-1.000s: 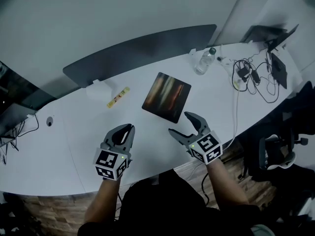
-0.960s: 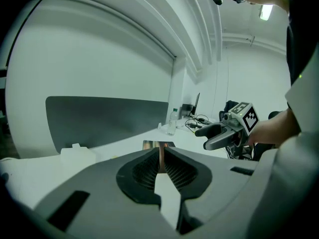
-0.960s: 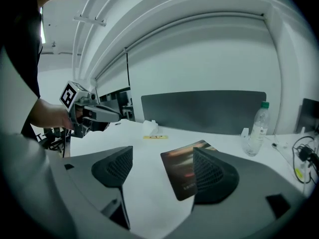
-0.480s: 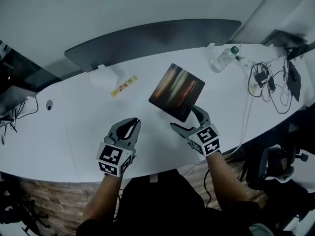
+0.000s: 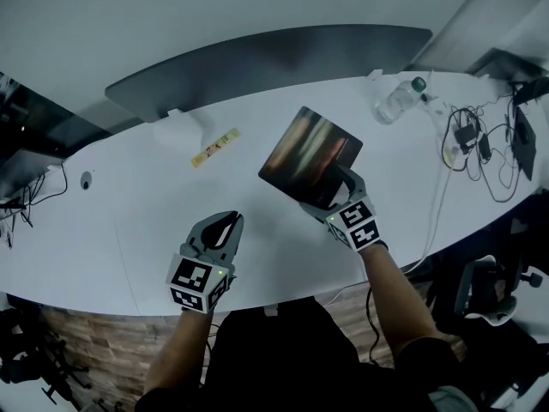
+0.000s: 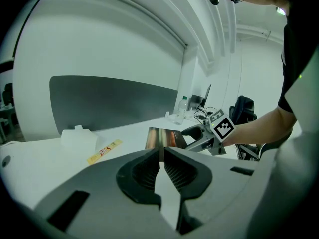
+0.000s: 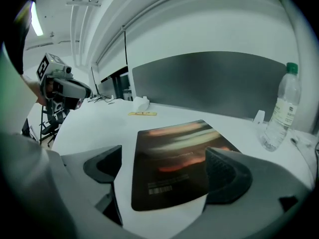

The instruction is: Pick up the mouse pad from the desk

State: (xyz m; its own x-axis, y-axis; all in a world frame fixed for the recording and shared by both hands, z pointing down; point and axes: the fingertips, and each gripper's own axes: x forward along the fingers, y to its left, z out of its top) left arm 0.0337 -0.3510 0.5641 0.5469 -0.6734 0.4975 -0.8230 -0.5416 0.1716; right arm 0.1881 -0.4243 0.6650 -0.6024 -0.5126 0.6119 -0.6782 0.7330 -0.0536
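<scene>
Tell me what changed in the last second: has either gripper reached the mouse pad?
The right gripper moved forward and down to the near corner of the mouse pad, jaws opening around it without pressing yet. The left gripper stayed shut and empty near the front edge of the desk. Pad, bottle and yellow strip kept their places.

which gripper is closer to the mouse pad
Right. The right gripper is at the near edge of the mouse pad, jaws opening with the pad between them. The left gripper is off to the pad's left, apart from it.
</scene>
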